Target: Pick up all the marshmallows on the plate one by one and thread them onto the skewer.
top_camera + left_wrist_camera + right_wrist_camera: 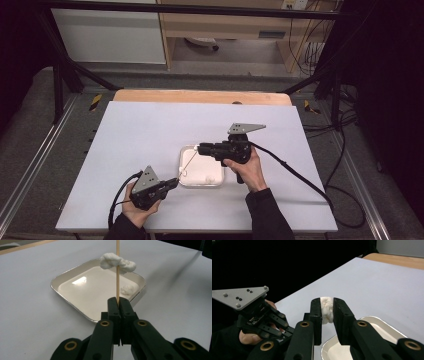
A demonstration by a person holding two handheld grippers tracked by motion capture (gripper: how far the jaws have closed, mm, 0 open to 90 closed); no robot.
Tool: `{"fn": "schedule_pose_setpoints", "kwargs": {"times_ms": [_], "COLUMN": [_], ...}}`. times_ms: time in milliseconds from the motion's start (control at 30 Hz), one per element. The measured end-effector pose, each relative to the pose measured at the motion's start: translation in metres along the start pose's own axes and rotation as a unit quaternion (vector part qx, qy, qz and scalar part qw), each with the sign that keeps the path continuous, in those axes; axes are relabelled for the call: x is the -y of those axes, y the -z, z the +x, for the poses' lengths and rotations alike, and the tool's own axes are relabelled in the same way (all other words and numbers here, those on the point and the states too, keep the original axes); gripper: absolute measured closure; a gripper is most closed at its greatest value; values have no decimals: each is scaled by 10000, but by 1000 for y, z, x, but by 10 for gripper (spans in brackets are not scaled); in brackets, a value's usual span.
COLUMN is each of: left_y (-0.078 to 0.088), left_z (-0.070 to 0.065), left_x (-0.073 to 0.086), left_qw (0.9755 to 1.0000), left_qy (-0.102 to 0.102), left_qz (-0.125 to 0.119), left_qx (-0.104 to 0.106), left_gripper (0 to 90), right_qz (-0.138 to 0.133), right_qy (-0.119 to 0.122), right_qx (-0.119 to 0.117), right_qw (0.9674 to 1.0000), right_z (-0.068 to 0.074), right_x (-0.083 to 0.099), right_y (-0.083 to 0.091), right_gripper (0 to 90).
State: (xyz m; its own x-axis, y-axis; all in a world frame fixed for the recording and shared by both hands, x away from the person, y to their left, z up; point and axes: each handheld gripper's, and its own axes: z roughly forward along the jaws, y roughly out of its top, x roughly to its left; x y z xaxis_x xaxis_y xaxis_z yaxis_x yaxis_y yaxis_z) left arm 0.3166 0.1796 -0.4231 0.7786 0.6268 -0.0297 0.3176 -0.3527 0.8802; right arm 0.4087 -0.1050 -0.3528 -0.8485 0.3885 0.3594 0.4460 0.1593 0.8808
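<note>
My left gripper (175,181) (120,302) is shut on the lower end of a thin wooden skewer (117,282) (189,161), which slants up over a square white tray (200,185) (75,305). A soft white lump (117,262) is threaded on the skewer a little above the jaws. A smaller white lump (127,289) lies in the tray's far corner. My right gripper (200,148) (327,305) hovers over the tray's far left corner by the skewer's upper end, shut on another white lump (327,308). Whether the skewer's tip touches that lump is hidden.
The tray sits near the middle of a white tabletop (150,130) with a wooden strip (200,96) along its far edge. Black cables (300,175) trail off to the right of the right hand. A dark metal frame (60,75) surrounds the table.
</note>
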Motion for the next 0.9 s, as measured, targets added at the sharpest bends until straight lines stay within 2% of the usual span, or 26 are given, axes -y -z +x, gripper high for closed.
{"fn": "schedule_pose_setpoints", "kwargs": {"times_ms": [233, 400, 900], "left_y": [-1, -1, -2], "left_z": [0, 0, -2], "left_x": [2, 2, 3], "left_qw": [10000, 10000, 9999], "left_qy": [-35, -24, -107], "left_qz": [21, -4, 72], "left_qx": [16, 36, -17], "left_gripper": [892, 892, 893], "right_qz": [112, 69, 131], "right_qy": [-118, -206, -201], "right_qx": [-126, -298, -370], "right_qw": [9998, 9993, 9990], "right_z": [-1, 0, 3], "right_x": [4, 6, 13], "right_y": [-5, -7, -13], "right_gripper": [794, 811, 823]}}
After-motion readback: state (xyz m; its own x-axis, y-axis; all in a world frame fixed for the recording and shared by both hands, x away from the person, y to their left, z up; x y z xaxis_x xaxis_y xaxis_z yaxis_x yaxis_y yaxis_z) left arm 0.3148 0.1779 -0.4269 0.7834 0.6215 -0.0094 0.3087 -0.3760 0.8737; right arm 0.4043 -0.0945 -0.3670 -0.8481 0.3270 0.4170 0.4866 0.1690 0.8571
